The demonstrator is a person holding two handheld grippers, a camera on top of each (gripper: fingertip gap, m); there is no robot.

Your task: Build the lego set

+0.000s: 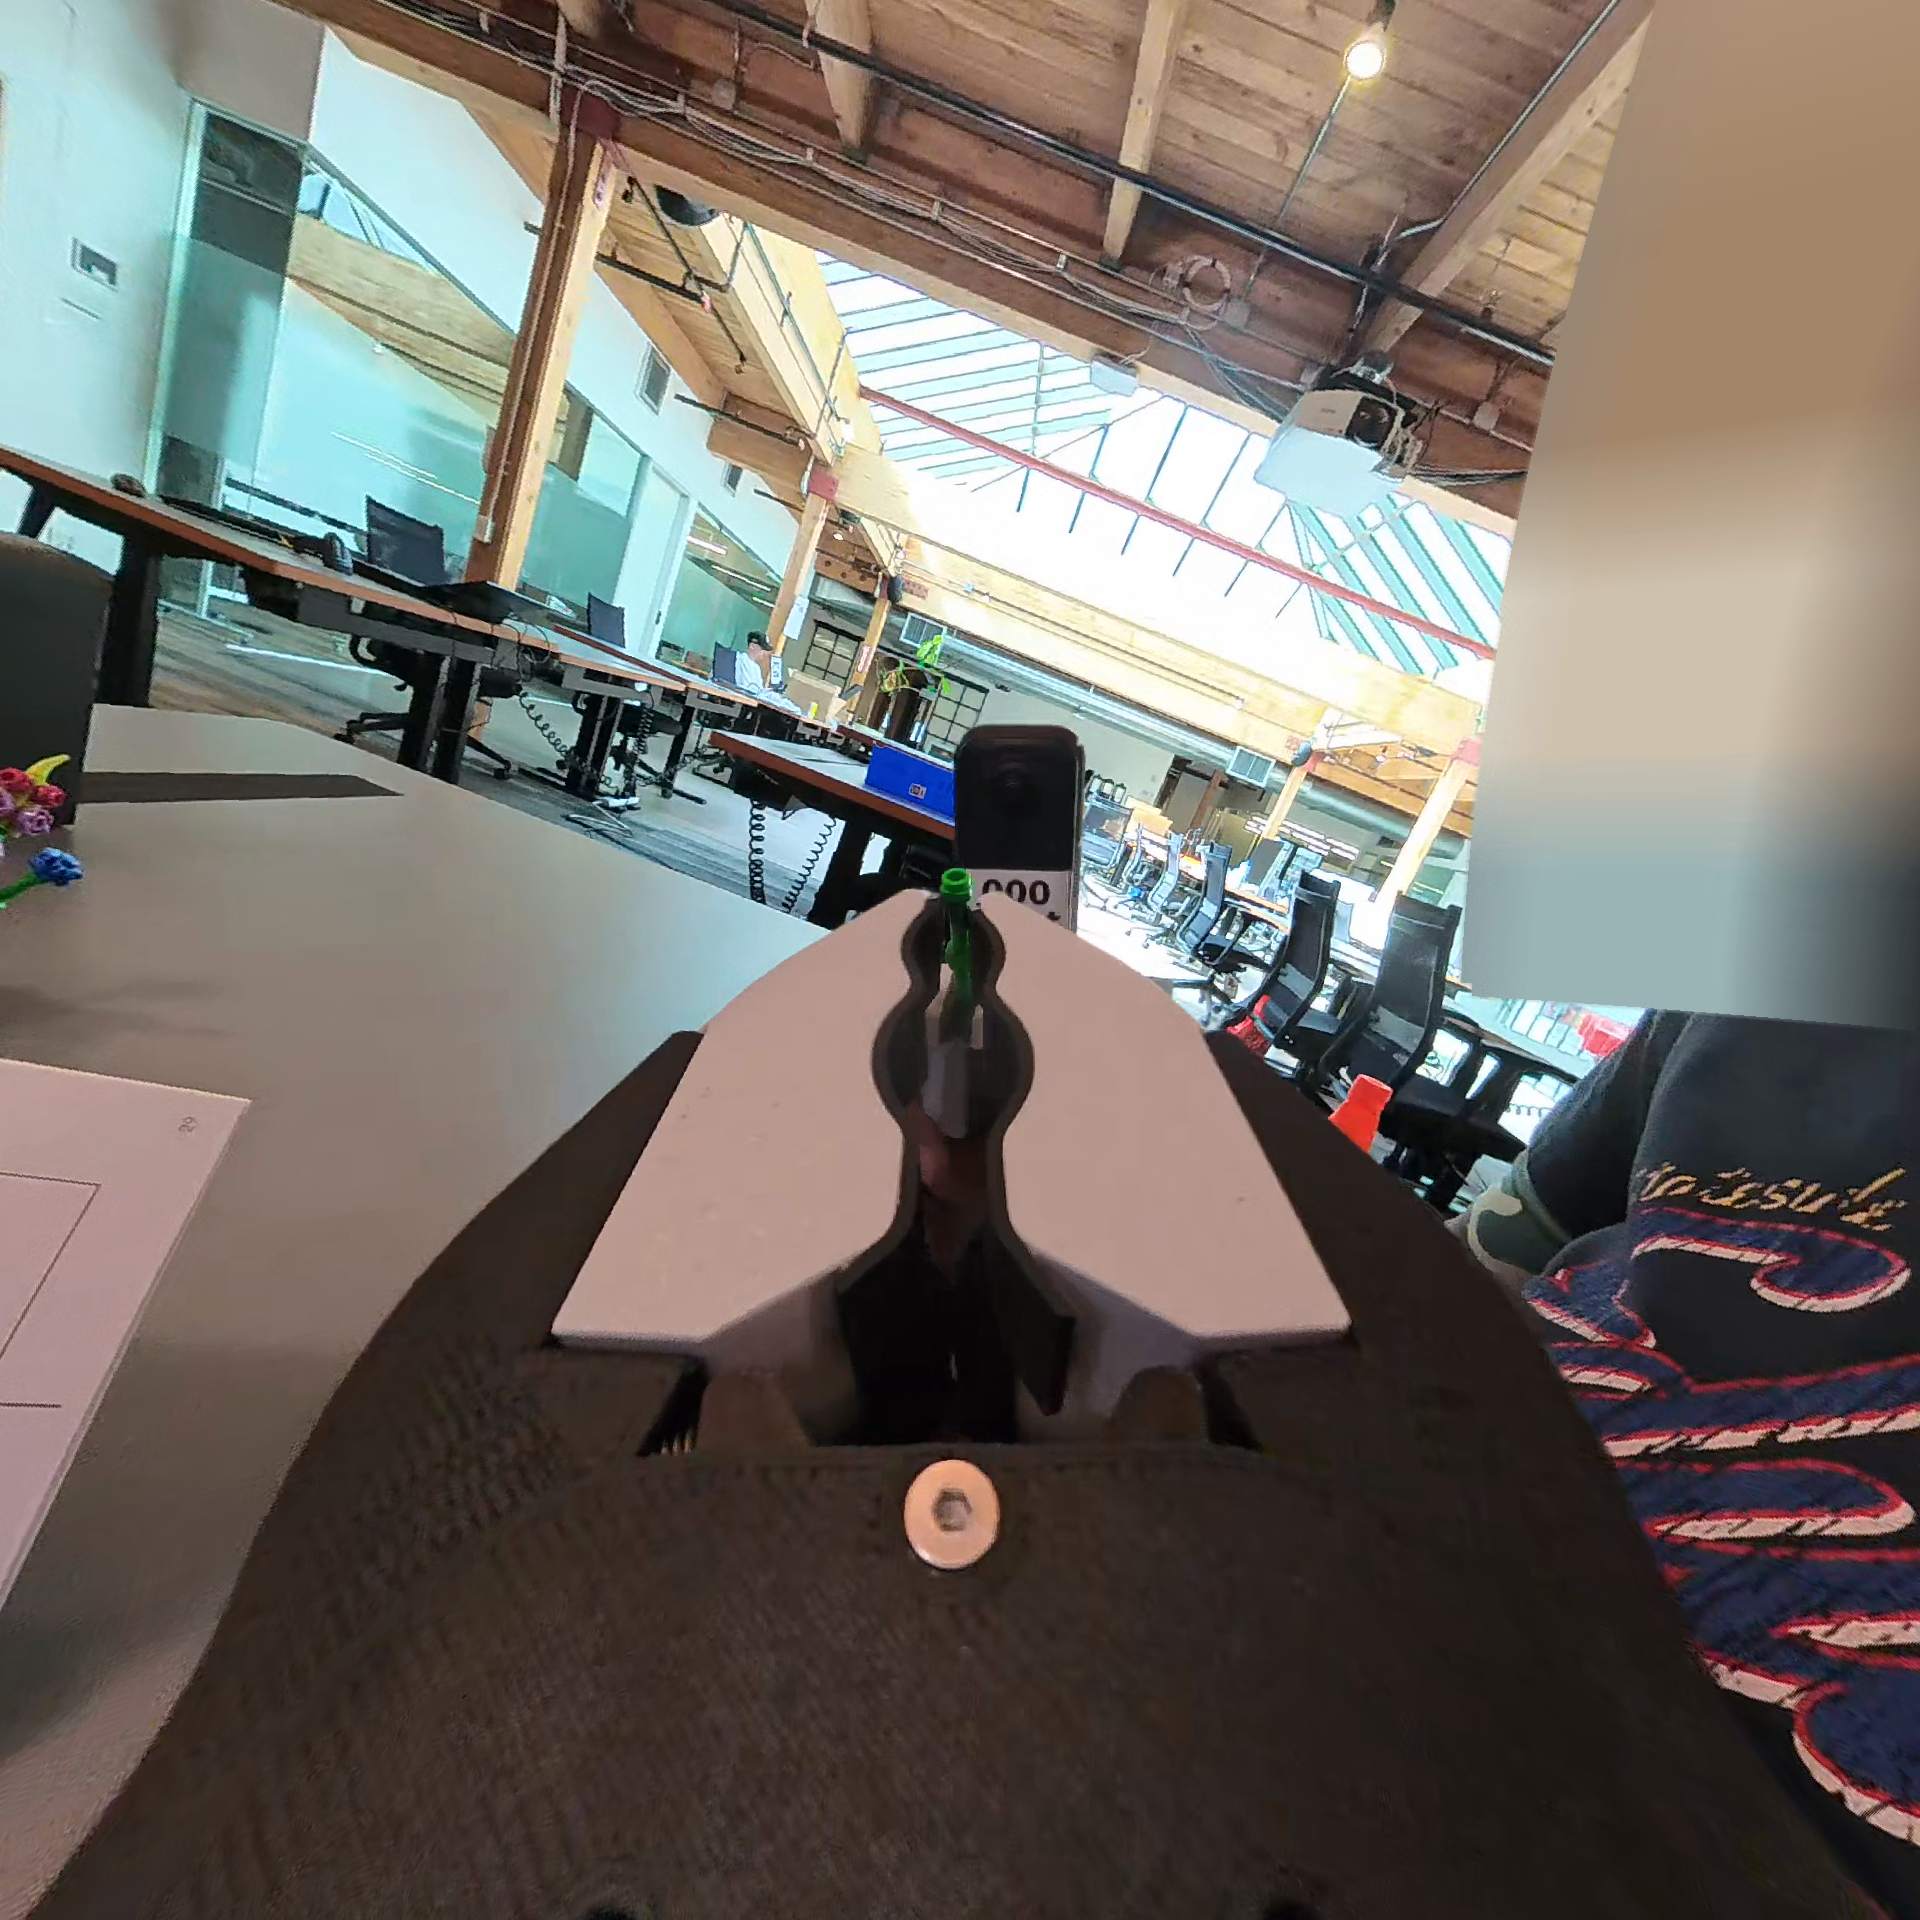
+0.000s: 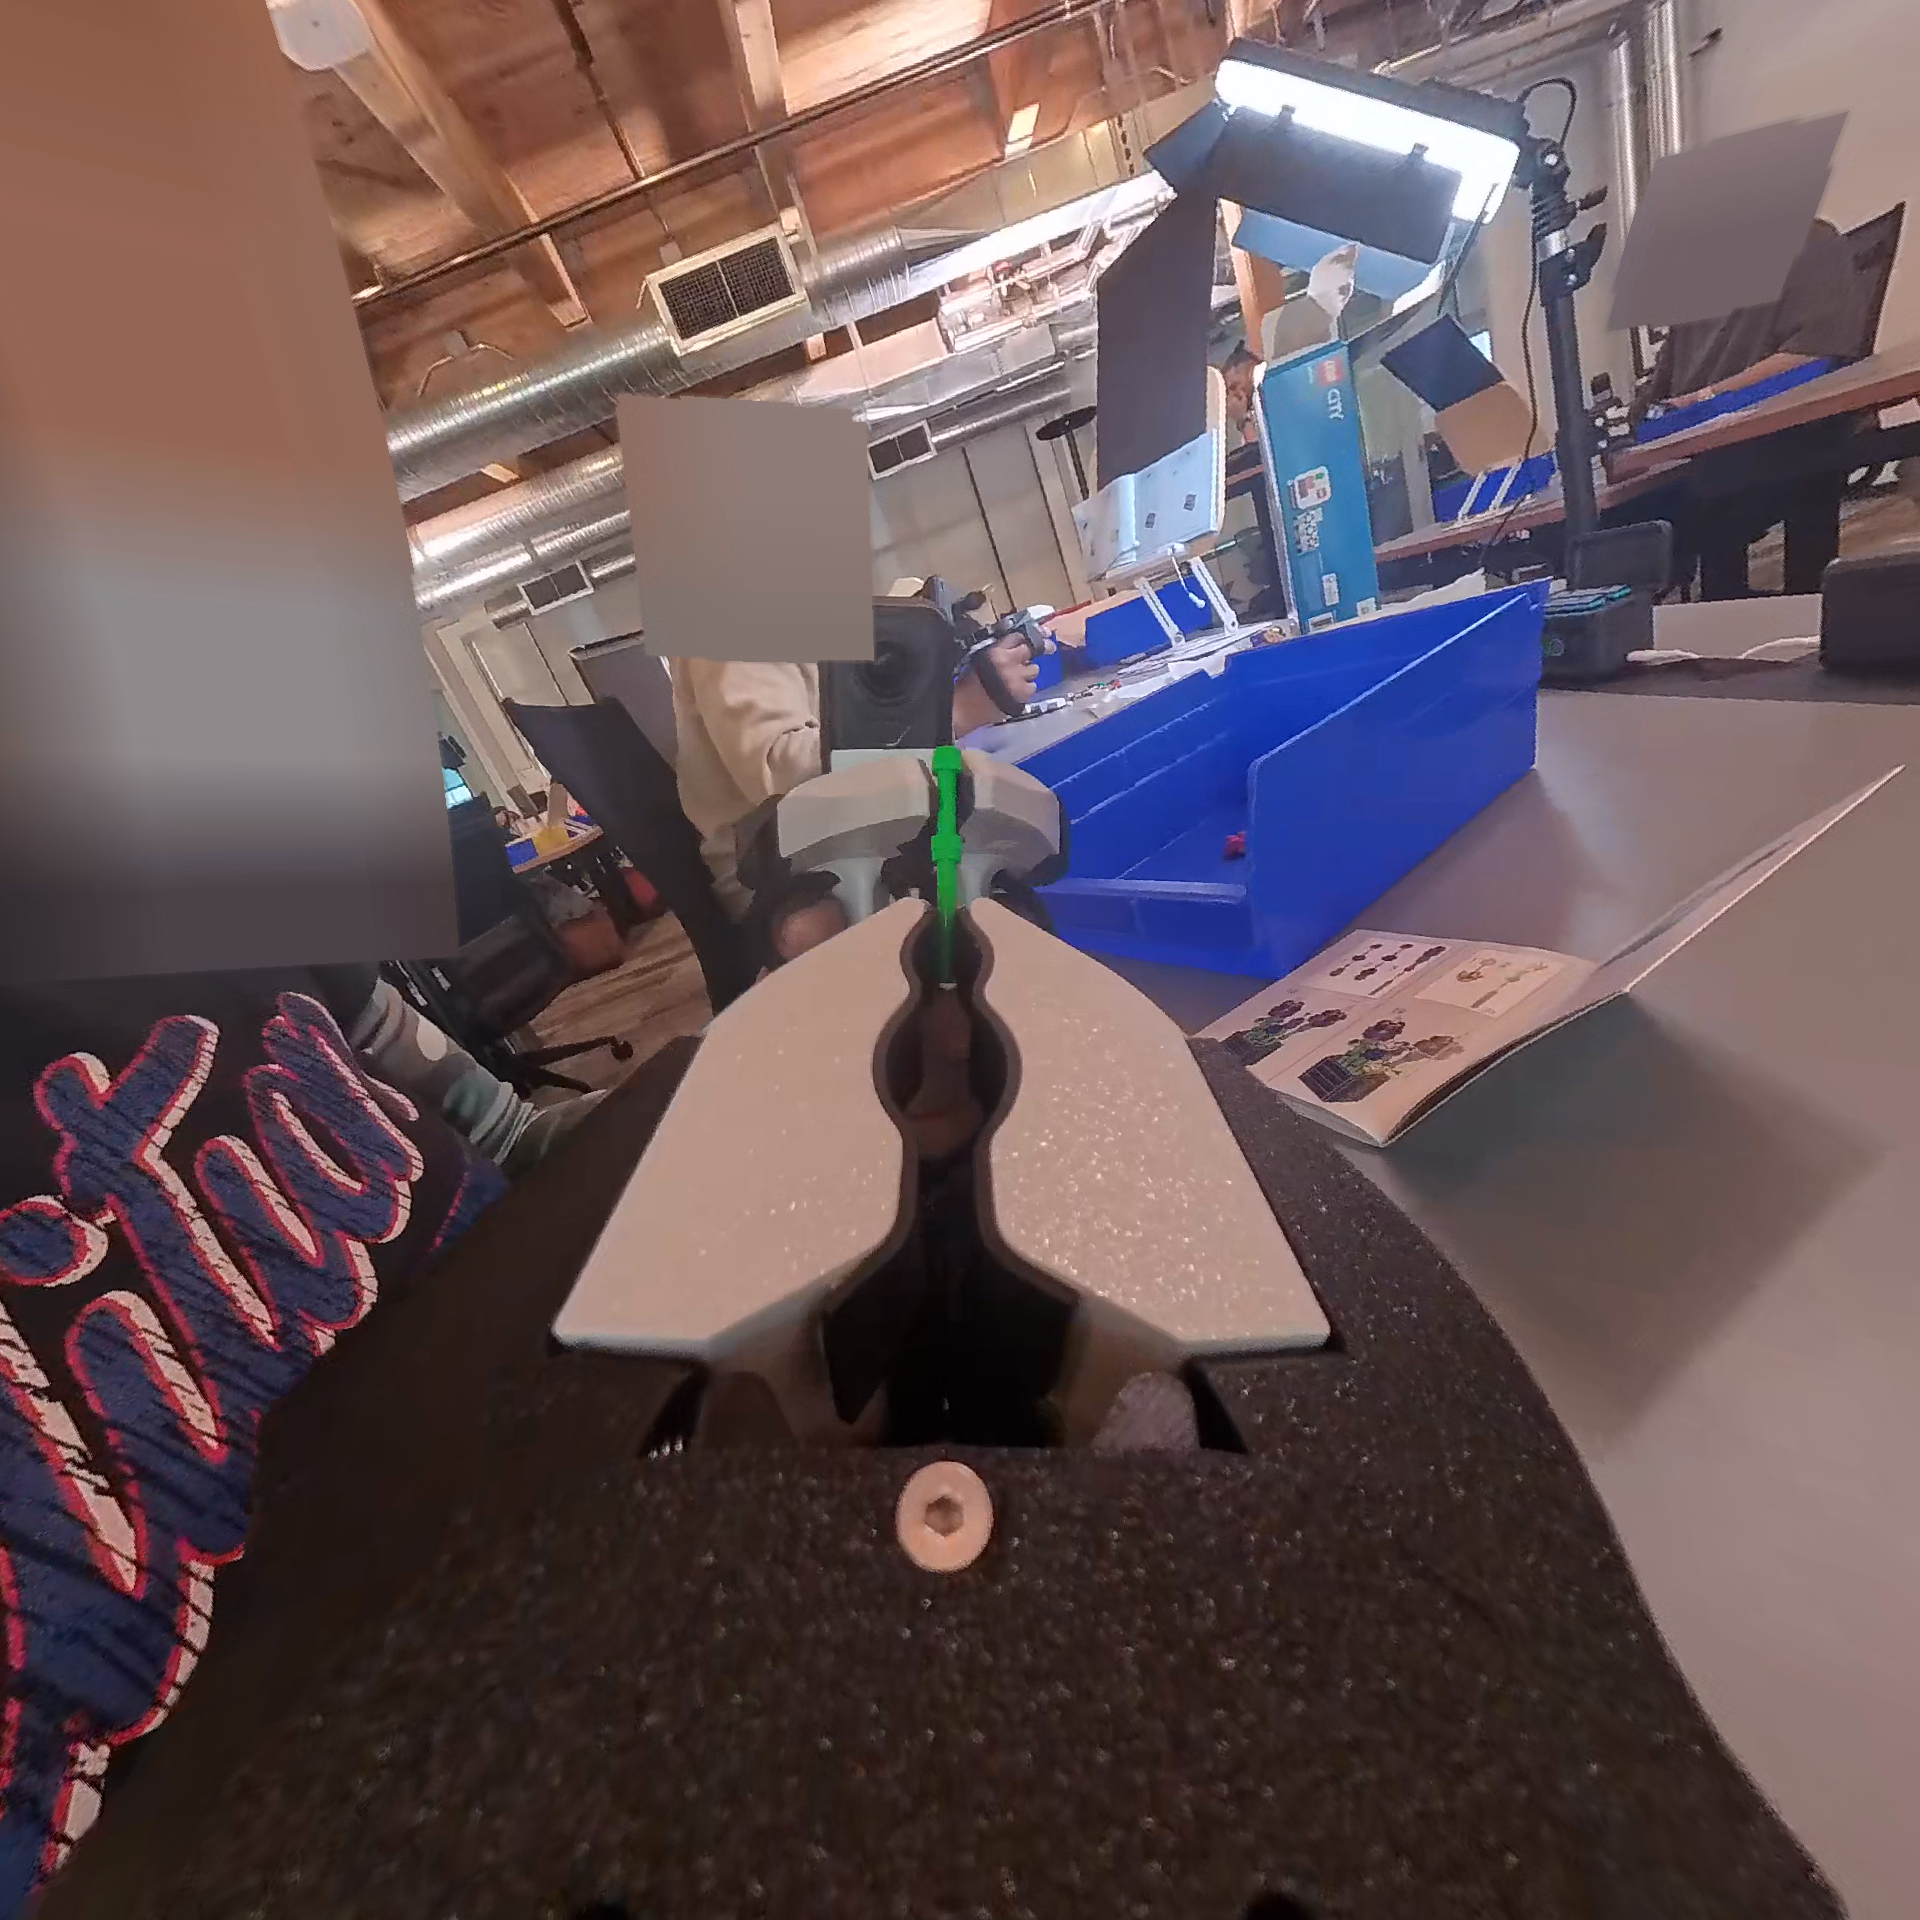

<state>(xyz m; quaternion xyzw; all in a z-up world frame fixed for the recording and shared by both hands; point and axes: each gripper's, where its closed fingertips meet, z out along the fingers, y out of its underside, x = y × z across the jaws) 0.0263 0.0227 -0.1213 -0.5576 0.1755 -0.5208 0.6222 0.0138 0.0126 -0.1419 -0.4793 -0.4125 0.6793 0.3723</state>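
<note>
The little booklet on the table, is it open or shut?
Open. The booklet lies on the grey table beside the blue bin, its picture pages facing up and one side lifted at an angle.

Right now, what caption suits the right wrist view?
Right gripper and left gripper pinch one green stem beside a blue bin.

Grey table (image 2: 1714,883): blue bin (image 2: 1382,748), open booklet (image 2: 1434,997).

Glossy plastic green stem (image 2: 943,831), matt grey table (image 2: 1662,831) (smooth), paper booklet (image 2: 1455,997)
</note>
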